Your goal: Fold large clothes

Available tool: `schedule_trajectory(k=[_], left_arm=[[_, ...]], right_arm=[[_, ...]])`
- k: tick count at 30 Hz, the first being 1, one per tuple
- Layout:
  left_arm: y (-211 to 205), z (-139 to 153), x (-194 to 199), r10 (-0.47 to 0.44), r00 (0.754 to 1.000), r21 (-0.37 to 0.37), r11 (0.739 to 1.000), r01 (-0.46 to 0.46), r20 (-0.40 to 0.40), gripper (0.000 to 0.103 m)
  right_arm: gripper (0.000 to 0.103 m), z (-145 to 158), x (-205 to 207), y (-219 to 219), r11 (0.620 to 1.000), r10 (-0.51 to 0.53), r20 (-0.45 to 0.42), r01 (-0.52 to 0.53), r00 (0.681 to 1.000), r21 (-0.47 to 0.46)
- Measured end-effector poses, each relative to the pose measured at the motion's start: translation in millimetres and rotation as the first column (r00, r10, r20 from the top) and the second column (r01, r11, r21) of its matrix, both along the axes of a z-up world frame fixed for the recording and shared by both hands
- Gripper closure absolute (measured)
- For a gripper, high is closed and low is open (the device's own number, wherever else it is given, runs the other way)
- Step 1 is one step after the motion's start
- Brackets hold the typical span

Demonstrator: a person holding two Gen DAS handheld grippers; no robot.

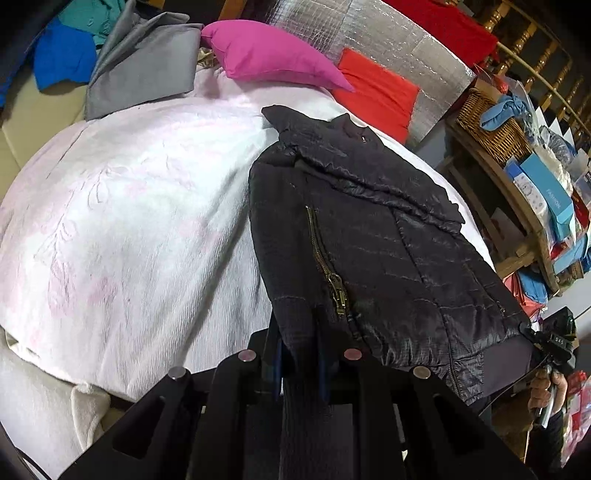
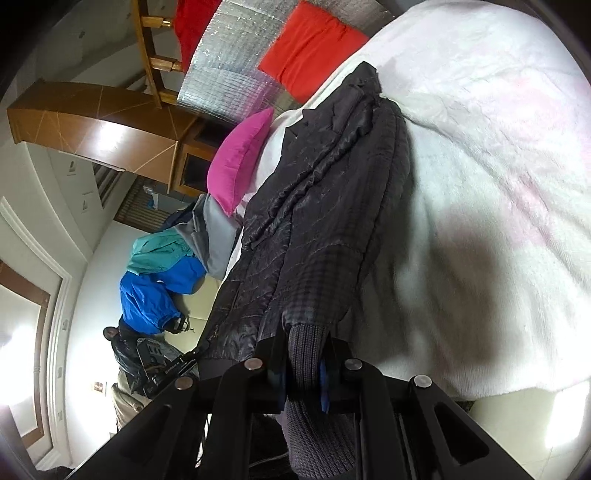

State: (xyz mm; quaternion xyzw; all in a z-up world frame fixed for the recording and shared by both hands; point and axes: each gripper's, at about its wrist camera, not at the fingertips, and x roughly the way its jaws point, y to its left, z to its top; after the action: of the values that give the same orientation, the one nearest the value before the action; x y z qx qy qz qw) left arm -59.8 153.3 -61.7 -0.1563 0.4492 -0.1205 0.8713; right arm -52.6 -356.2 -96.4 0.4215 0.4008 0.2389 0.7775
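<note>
While the black quilted jacket (image 1: 373,236) lies stretched over the white bedspread (image 1: 122,206), both tongs have hold of its near end. Low in the left wrist frame, the left gripper (image 1: 300,354) is clamped onto the ribbed knit hem at the jacket's bottom edge, the dark fabric bunched between its blue-padded fingers (image 1: 276,369). A brass zipper (image 1: 328,266) runs up the jacket just above that grip, in the middle of the frame. At the lower right edge of the same view the right gripper (image 1: 554,343) shows small, pinching the far corner of the hem, with a hand (image 1: 548,387) below it on the handle.

Seen from the right wrist camera, the right gripper is closed tight on a ribbed knit band (image 2: 306,354) of the jacket, low in the centre of the frame. From there the jacket runs away toward the upper middle, folded lengthwise, lying on the bedspread.

A magenta pillow (image 1: 266,55) and a red pillow (image 1: 376,92) sit beyond the jacket's collar end, against a silver foil sheet (image 1: 399,33). Grey, teal and blue garments (image 1: 110,55) are heaped in the upper left of the left wrist frame. A wicker basket (image 1: 491,125) stands at the right edge.
</note>
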Motion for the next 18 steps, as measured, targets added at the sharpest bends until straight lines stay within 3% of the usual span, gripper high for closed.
schedule_trajectory(k=[18], left_arm=[[-8, -6, -3, -0.008, 1.000, 0.049, 0.999, 0.008, -0.017, 0.087]], right_arm=[[0.090, -8, -5, -3, 1.000, 0.014, -0.003, -0.014, 1.000, 0.012]])
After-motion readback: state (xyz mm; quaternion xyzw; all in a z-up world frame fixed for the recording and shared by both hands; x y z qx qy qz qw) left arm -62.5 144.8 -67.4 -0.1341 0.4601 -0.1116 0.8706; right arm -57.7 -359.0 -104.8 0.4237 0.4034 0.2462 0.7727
